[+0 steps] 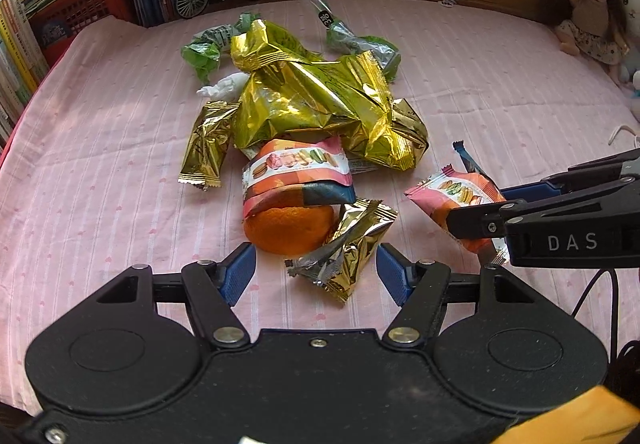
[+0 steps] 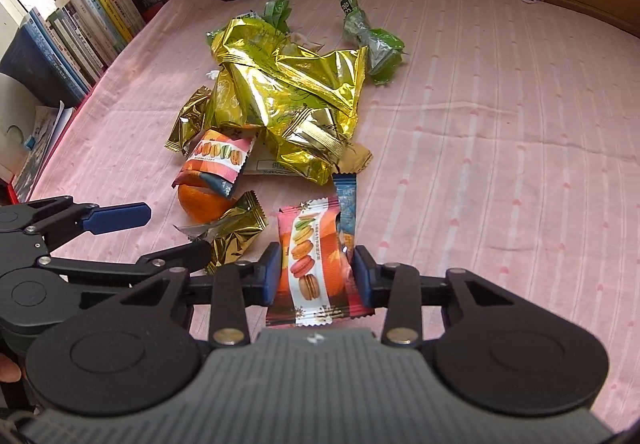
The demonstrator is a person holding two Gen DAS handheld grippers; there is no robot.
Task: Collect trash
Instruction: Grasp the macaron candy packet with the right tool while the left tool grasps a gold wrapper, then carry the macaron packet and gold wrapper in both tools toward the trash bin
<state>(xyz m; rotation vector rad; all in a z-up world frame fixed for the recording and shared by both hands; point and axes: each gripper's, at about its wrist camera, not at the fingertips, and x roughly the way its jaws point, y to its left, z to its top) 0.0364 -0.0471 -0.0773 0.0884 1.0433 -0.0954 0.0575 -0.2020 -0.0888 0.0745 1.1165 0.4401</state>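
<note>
Gripping one macaron wrapper [image 2: 310, 264] between its blue pads, our right tool [image 2: 316, 274] holds the packet by its two long edges; the packet's long axis runs straight ahead along the fingers, away from the camera, its far end toward the heap. In the left wrist view this same packet [image 1: 452, 195] sits at the right, its free corner pointing left toward the pile.

Our left tool [image 1: 316, 272] stands open, nothing pressed between its pads; a small gold wrapper [image 1: 348, 244] lies just ahead of them, tilted, long axis running from near left to far right.

Also entered, on the pink-striped surface [image 1: 100, 163]:
- an orange [image 1: 288, 230], touching the small gold wrapper;
- a second macaron wrapper [image 1: 296, 173], lying over the orange, long axis crosswise;
- a large crumpled gold bag [image 1: 316, 99] behind that;
- green wrappers [image 1: 204, 51] at the far side of the heap.
</note>
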